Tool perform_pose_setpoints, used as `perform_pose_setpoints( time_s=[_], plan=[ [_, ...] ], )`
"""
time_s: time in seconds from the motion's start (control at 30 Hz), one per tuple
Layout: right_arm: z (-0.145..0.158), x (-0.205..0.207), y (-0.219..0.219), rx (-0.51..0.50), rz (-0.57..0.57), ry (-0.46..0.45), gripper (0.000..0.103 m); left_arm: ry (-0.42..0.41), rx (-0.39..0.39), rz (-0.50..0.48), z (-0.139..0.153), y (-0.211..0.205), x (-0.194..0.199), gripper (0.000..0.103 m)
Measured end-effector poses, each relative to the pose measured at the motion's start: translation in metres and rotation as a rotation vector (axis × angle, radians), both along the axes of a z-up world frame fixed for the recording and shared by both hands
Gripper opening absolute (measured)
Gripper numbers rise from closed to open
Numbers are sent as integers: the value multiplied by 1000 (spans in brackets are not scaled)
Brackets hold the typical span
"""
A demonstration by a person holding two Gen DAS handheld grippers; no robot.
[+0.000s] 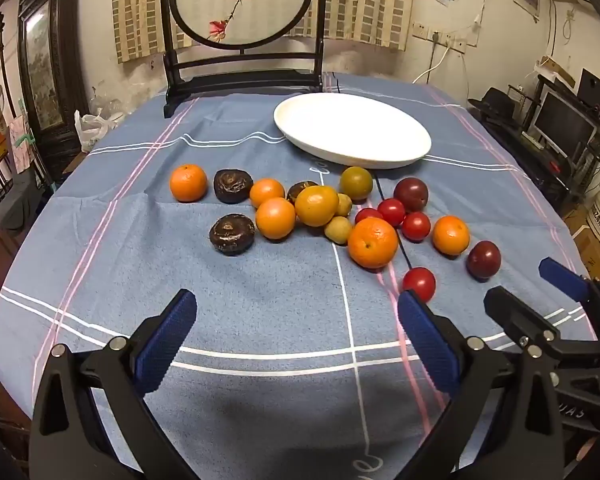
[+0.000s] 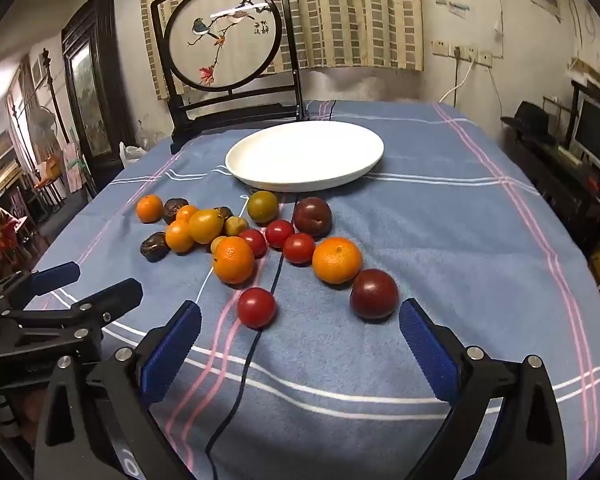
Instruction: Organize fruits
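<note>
Loose fruit lies on the blue cloth in front of a white plate (image 1: 352, 130) (image 2: 304, 152) with nothing on it. There are several oranges (image 1: 373, 242) (image 2: 337, 260), several red tomatoes (image 1: 419, 283) (image 2: 256, 307), dark plums (image 1: 484, 259) (image 2: 374, 294), dark wrinkled fruits (image 1: 232, 234) and small yellow-green ones (image 1: 339, 230). My left gripper (image 1: 296, 304) (image 2: 100, 280) hangs open above bare cloth, short of the fruit. My right gripper (image 2: 300, 312) (image 1: 526, 284) is open too. The nearest tomato and plum lie just beyond its fingertips. Neither holds anything.
A dark wooden screen with a bird painting (image 1: 242, 4) (image 2: 222, 34) stands at the table's far edge behind the plate. A thin black cord (image 2: 256, 344) runs across the cloth toward me. The table edge drops off on the left and right, with furniture beyond.
</note>
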State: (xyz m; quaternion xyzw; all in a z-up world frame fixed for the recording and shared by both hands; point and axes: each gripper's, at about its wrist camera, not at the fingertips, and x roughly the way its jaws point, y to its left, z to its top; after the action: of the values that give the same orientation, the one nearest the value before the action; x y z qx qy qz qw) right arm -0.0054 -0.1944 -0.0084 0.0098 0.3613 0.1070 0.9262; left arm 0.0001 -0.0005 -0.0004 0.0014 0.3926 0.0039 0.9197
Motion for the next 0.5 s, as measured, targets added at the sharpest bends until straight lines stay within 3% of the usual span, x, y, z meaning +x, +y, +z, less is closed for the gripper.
perform_pose_setpoints(
  time_s=[0.07,0.1,0.23,0.5],
  plan=[
    [-1,-2,6,-36,3,-8,99,3,6,-2,0,-2,0,99],
    [-2,0,2,37,0,26,99,2,7,-2,0,-3,-1,99],
    [-1,2,-3,56,3,44,99,9,-4,-2,6,0,-1,99],
    [-5,2,9,12,16,88,99,22,-25,17,1,9,0,98]
  ],
)
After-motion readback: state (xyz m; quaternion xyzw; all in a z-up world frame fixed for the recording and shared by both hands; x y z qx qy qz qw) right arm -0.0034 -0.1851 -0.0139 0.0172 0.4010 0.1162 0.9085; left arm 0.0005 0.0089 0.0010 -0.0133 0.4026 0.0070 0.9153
